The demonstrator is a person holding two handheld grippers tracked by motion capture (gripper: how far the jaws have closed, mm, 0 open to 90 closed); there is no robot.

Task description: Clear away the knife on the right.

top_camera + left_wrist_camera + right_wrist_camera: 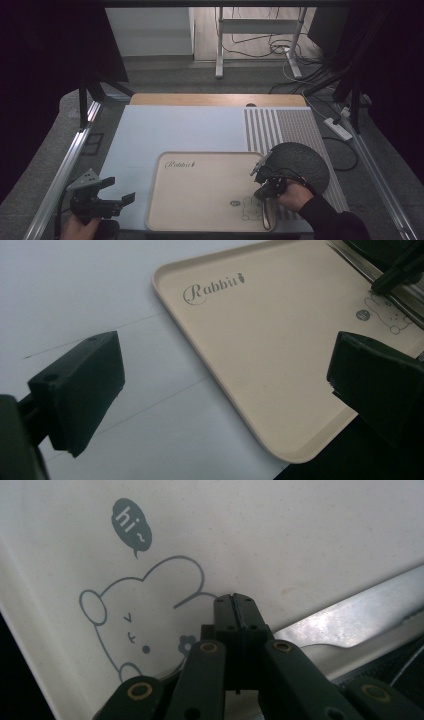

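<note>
Surface: a pale blue-white tabletop (165, 135) with a grey striped mat at 3 o'clock and a dim floor beyond.
Tray: the beige plastic rabbit-print tray (200, 200) lies flat at 6 o'clock.
Knife: a silver metal table knife (350, 622) rests along the tray's inner rim at 4 o'clock, blade flat.
Right gripper (235, 600): clenched, jaws pressed together over the knife's handle end; whether it truly pinches the handle I cannot tell.
Left gripper (117, 190): released, jaws wide apart, hovering at 8 o'clock beside the tray.
Plate: a dark grey round speckled plate (300, 162) sits at 3 o'clock, touching the tray's edge.
Progress: judging by this, the knife is placed or nearly so; letting go and withdrawing remain.
</note>
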